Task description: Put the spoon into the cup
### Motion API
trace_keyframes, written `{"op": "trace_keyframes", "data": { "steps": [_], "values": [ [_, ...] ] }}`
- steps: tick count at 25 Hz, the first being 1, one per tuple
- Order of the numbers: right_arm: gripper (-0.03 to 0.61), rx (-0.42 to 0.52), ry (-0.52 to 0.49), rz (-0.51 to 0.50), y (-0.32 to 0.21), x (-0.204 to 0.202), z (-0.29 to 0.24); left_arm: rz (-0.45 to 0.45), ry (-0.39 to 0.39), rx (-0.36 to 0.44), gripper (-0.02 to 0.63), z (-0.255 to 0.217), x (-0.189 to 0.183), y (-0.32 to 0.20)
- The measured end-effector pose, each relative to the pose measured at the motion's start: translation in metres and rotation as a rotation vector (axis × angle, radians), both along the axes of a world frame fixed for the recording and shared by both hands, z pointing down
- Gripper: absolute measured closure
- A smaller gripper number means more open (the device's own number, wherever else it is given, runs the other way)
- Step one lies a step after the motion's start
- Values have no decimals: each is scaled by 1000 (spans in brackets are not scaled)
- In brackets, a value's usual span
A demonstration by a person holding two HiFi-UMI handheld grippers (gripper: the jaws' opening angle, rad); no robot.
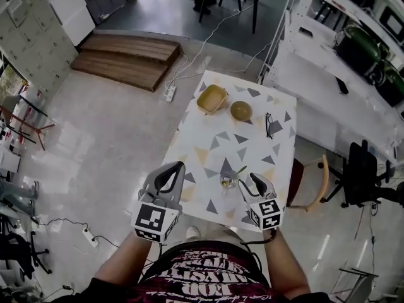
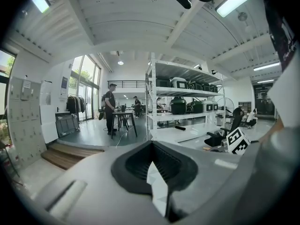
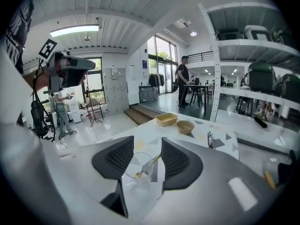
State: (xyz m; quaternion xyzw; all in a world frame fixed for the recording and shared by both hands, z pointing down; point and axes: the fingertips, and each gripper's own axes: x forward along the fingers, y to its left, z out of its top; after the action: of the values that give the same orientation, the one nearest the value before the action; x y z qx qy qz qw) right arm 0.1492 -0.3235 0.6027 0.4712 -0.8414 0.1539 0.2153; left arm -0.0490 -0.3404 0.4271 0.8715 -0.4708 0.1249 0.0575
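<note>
So the spoon is already sitting in the cup: bowl end down at the bottom, handle leaning up over the rim toward the far right. The cup stands near the near edge of the table, with a yellow dish, a bowl and some glasses well apart at the far end.

The right gripper has its jaws apart. The cup shows in the gap just past the tips and nothing is clamped. The left gripper is off the table's left edge, jaws together on nothing.

Handling-wise, my guess is the spoon is thin, stiff and light, and its goldish finish is probably slick. If it needs moving again, I'd pinch the stretch of handle that sticks above the rim, flat sides against the pads so it doesn't twist.

The cup is clear and looks light. I can't tell if it's glass or plastic, so I'd treat it as breakable. With the handle leaning out, a nudge on the spoon could tip or slide it. Hold it low on the wall, not at the rim.
</note>
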Motion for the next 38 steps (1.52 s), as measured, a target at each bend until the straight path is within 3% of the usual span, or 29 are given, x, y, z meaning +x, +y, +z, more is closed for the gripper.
{"op": "trace_keyframes", "data": {
  "steps": [4,8,15,23,38],
  "values": [
    [387,99,-24,49,16,7,-46,7,19,22,613,-10,-8,13],
    [548,232,-42,111,36,15,-104,16,39,45,613,-20,-14,29],
    [552,383,-55,187,73,19,-186,29,83,65,613,-33,-23,54],
    [552,421,-53,216,102,12,-220,53,107,85,613,-42,-29,77],
    [552,354,-49,220,91,8,-193,77,100,68,613,-32,-25,70]
  ]
}}
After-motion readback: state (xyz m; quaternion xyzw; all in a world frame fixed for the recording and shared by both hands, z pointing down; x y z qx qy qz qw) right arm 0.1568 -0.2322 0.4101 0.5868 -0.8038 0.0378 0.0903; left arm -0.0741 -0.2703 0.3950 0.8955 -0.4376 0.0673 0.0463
